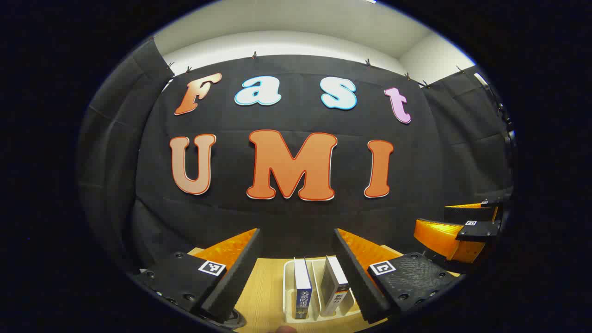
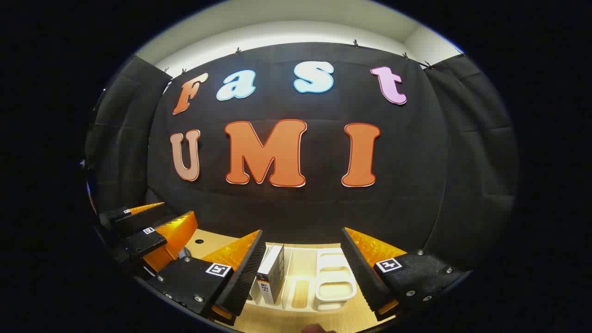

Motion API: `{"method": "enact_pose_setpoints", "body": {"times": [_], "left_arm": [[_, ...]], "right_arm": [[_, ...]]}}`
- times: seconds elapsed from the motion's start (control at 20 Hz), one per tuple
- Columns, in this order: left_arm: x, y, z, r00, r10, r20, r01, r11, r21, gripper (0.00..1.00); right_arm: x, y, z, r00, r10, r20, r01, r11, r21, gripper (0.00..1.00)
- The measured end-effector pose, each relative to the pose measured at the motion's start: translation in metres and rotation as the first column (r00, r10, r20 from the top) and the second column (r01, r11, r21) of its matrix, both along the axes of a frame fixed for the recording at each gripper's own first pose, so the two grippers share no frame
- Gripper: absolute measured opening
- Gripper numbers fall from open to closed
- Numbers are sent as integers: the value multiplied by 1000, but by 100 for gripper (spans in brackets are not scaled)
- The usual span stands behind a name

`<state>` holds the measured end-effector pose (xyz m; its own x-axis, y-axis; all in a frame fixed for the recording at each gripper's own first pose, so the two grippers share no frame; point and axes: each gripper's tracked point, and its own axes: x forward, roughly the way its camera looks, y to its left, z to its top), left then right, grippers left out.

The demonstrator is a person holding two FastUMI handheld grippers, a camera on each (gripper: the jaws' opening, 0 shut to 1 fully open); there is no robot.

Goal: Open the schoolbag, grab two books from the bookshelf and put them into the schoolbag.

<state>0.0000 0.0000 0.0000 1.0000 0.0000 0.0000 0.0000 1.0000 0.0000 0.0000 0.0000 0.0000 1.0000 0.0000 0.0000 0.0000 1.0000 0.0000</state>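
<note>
Left gripper (image 1: 296,259): the two fingers stand wide apart, with nothing held between them. Each finger is a wedge-shaped block with a finely ribbed inner face, and each carries a small square black-and-white marker tag on its upper surface. The bodies behind the fingers show round screw heads; the right-hand body has a pebbled, stippled surface.

Seen between these fingers in the left gripper view is a white bookshelf (image 1: 289,282), a moulded plastic rack with thin upright dividers and rounded corners. It rests on a light wooden table (image 1: 263,286) with a straight visible grain. Two books stand upright in adjacent slots: a blue-spined book (image 1: 303,289) on the left and a white-and-dark book (image 1: 335,286) just beside it, tilted slightly to the right. Both are apart from the fingers.

Right gripper (image 2: 303,266): the fingers are likewise spread wide and hold nothing. In the left gripper view this tool (image 1: 458,236) appears at the right edge, raised above the table.

In the right gripper view the same rack (image 2: 333,282) lies between the fingers; its right-hand compartments are smooth, rounded rectangular wells. One book (image 2: 272,274) with a pale cover leans in a left-hand slot, just beside the ribbed face of the left-hand finger; contact cannot be determined. The other gripper (image 2: 152,231) appears at the left edge, its fingers parted.

The schoolbag cannot be located in either view.
</note>
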Motion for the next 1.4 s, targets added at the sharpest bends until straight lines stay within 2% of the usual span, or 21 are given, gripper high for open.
{"method": "enact_pose_setpoints", "body": {"times": [0.15, 0.2, 0.4, 0.45, 0.8, 1.1, 1.4], "left_arm": [[3, 4, -1, 1000, -3, -8, 3, 1000, -14, 97], [3, 5, -4, 1000, -3, -14, 3, 1000, -13, 99], [4, 9, -7, 1000, -6, -23, 6, 1000, -9, 97], [4, 13, -7, 1000, -5, -23, 5, 1000, -7, 99], [4, 17, -8, 1000, -15, -23, 14, 1000, -15, 99], [3, 18, -8, 1000, -18, -14, 19, 1000, 20, 99], [-2, 36, -17, 1000, 9, -29, -6, 995, 104, 97]], "right_arm": [[0, 2, 2, 1000, -16, 6, 16, 1000, -11, 97], [0, 4, 2, 1000, -17, 4, 17, 1000, -7, 97], [0, 11, -9, 999, -12, -45, 13, 1000, 26, 97], [1, 10, -11, 999, -16, -49, 17, 999, 31, 97], [0, 16, 1, 1000, -31, 0, 31, 999, 13, 97], [4, 18, 5, 999, -43, 16, 42, 999, 13, 97], [9, 30, 8, 999, -25, 26, 25, 1000, 4, 97]]}}
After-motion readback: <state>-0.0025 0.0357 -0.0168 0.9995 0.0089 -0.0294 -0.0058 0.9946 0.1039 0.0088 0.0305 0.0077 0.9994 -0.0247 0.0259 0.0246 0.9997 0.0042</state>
